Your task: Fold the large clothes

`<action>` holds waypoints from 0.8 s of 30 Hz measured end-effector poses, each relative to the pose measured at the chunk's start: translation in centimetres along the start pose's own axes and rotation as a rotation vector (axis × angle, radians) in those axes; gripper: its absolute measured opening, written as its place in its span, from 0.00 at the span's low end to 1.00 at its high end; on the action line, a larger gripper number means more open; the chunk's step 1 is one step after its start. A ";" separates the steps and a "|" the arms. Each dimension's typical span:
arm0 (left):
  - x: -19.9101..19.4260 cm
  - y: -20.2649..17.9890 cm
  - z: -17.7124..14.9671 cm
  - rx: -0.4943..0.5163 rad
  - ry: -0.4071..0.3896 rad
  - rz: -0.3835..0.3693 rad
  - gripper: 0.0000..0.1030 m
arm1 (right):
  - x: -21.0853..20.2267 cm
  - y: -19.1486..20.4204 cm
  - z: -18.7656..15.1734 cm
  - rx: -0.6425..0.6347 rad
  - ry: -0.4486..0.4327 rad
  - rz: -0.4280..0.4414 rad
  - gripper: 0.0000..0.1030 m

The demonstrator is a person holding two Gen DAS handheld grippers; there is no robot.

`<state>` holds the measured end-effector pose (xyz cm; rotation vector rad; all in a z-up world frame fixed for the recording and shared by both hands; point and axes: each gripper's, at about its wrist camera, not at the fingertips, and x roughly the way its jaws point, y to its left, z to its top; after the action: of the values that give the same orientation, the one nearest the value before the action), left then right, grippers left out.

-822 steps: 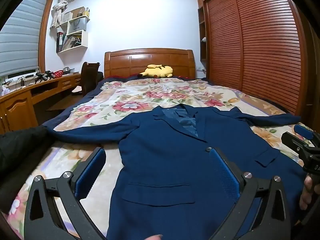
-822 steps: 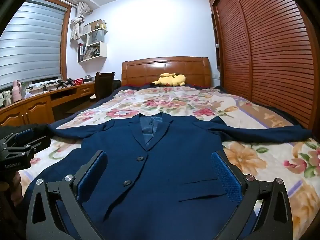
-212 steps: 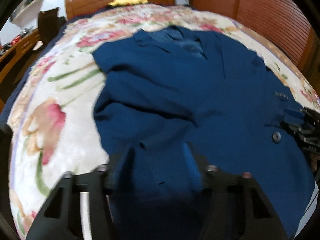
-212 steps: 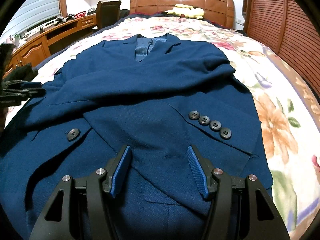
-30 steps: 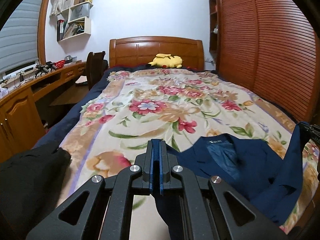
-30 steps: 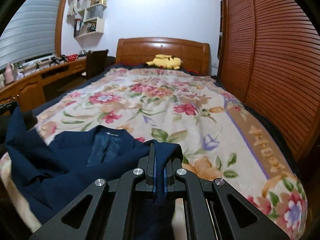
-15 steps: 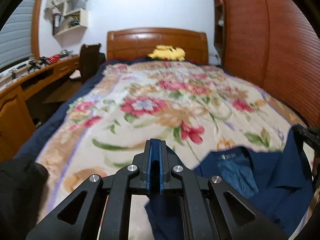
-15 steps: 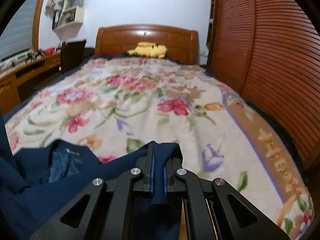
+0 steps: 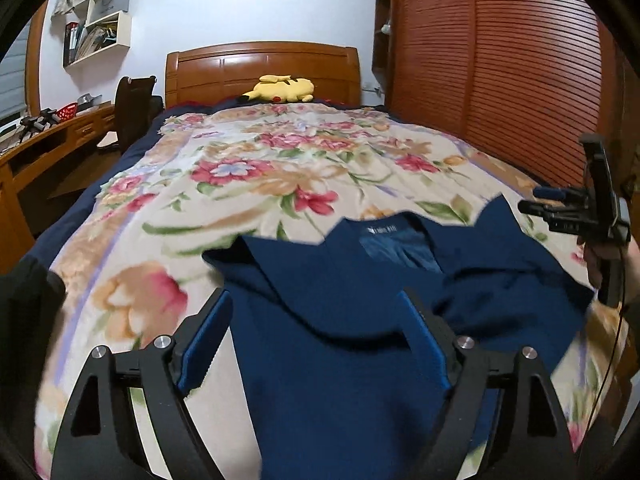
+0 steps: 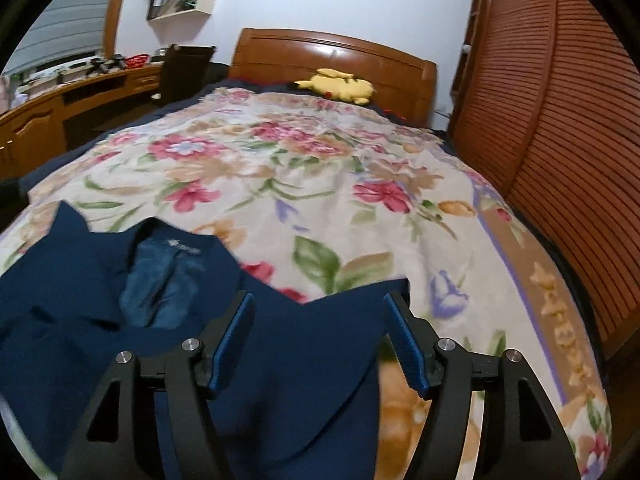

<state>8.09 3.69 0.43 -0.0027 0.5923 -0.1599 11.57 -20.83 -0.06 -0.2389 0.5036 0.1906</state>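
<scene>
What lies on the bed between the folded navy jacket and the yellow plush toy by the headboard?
Only bare floral bedspread, in both wrist views; nothing sits between the navy jacket and the yellow plush toy.

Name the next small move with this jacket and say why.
Probably lift both grippers back clear. The left gripper and right gripper have just been opening, pads off the cloth, and the navy jacket lies folded on the floral bedspread.

A home bedroom: a wide bed with a floral blanket (image 9: 248, 184) and carved wooden headboard (image 9: 262, 66), a yellow plush toy (image 9: 282, 89) at its head, louvred wooden wardrobe doors (image 9: 500, 72), white wall shelves (image 9: 100, 12), a long wooden bench (image 10: 76, 100).
</scene>
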 end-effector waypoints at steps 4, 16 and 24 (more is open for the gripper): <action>-0.9 -0.6 -1.7 -0.005 -0.007 -0.001 0.82 | -1.7 1.6 -1.5 -0.058 0.026 0.051 0.67; -0.8 -2.2 -3.7 0.042 0.017 -0.041 0.82 | -1.8 3.9 -5.3 -0.208 0.200 0.083 0.67; -1.1 -1.2 -3.7 0.044 0.002 -0.033 0.82 | -0.1 3.6 -2.7 -0.291 0.240 0.028 0.04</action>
<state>5.01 2.77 -1.95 0.0300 0.5904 -0.2044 9.43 -18.10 -2.96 -0.5436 0.7181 0.2642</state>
